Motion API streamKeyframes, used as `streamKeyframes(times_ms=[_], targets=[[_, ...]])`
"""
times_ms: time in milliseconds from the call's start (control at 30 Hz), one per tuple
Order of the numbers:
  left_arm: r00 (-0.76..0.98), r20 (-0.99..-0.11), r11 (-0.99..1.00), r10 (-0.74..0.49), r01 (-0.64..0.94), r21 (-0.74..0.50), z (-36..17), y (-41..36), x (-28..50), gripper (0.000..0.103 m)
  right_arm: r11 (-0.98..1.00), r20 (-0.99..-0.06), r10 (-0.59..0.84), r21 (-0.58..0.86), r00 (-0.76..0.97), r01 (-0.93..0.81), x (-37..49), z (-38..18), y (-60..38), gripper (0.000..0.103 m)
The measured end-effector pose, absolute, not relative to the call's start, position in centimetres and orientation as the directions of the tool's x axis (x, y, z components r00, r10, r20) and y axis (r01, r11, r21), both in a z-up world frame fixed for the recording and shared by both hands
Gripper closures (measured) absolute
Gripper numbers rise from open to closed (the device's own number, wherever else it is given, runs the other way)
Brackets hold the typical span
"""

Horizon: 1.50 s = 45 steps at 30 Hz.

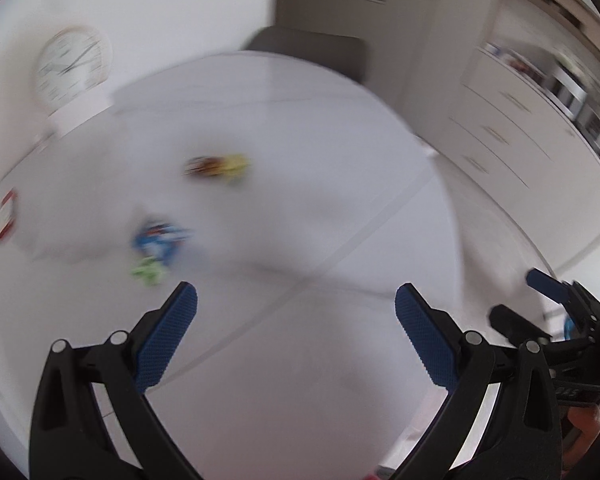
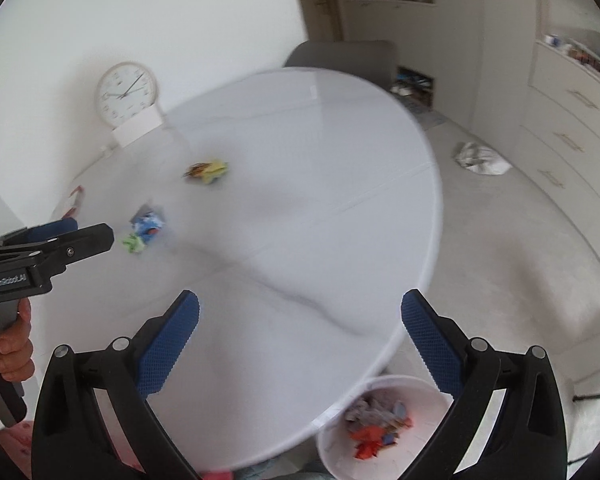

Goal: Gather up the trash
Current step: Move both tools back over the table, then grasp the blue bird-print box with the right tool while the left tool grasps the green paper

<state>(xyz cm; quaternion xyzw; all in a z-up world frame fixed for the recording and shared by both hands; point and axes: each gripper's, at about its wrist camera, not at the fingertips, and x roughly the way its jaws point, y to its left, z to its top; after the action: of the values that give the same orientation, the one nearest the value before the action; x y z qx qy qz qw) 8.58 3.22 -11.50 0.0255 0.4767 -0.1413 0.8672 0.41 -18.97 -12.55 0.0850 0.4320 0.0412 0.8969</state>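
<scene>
Three crumpled wrappers lie on the round white table (image 2: 300, 184): a yellow and brown one (image 2: 207, 171) (image 1: 218, 168), a blue one (image 2: 149, 222) (image 1: 160, 238), and a small green one (image 2: 134, 243) (image 1: 148, 272) just in front of the blue. My left gripper (image 1: 296, 304) is open and empty above the table, the green wrapper just beyond its left fingertip. My right gripper (image 2: 300, 312) is open and empty over the table's near right part. A white bin (image 2: 384, 424) with several wrappers inside stands on the floor below the table edge. The left wrist view is blurred.
A white clock (image 2: 126, 94) stands at the table's back left by the wall. A red and white card (image 1: 6, 214) lies at the table's left edge. A grey chair (image 2: 344, 60) sits behind the table. A white crumpled bag (image 2: 480, 158) lies on the floor by the drawers (image 2: 572, 136).
</scene>
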Motion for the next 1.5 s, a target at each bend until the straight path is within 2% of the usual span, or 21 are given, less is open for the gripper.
streamKeyframes(times_ms=[233, 533, 767, 1067, 1167, 1233, 1267, 1500], targets=[[0.504, -0.855, 0.992, -0.123, 0.070, -0.102, -14.1, 12.5, 11.7, 0.008, 0.967, -0.798, 0.246, 0.165, 0.550, -0.193, 7.5, -13.5, -12.0, 0.003], [0.458, -0.884, 0.994, -0.095, -0.006, -0.110, -18.0, 19.1, 13.4, 0.008, 0.853, -0.841, 0.369, 0.136, 0.396, -0.504, 16.2, -16.1, -0.9, 0.003], [0.422, -0.901, 0.985, -0.096, -0.090, -0.147, -20.4, 22.1, 14.3, 0.008, 0.739, -0.886, 0.388, 0.134, 0.255, -0.660, 21.5, -19.1, 6.7, 0.003], [0.413, -0.904, 0.983, -0.108, -0.090, -0.159, -21.7, 21.4, 14.6, 0.008, 0.743, -0.926, 0.350, 0.180, 0.144, -0.644, 25.3, -22.4, 10.4, 0.018], [0.409, -0.905, 0.984, -0.118, -0.075, -0.163, -21.9, 20.7, 14.9, 0.008, 0.748, -0.937, 0.323, 0.168, 0.131, -0.642, 25.5, -23.0, 10.5, 0.036], [0.409, -0.904, 0.985, -0.122, -0.062, -0.161, -22.0, 20.3, 15.2, 0.008, 0.753, -0.939, 0.326, 0.185, 0.114, -0.631, 25.7, -23.3, 10.3, 0.055], [0.410, -0.903, 0.986, -0.126, -0.052, -0.161, -22.1, 20.0, 15.4, 0.008, 0.757, -0.937, 0.331, 0.194, 0.111, -0.623, 25.9, -23.4, 10.2, 0.057], [0.408, -0.903, 0.989, -0.132, -0.010, -0.149, -24.0, 18.5, 17.8, 0.011, 0.814, -0.905, 0.409, 0.305, 0.116, -0.493, 27.3, -22.7, 6.3, 0.057]])
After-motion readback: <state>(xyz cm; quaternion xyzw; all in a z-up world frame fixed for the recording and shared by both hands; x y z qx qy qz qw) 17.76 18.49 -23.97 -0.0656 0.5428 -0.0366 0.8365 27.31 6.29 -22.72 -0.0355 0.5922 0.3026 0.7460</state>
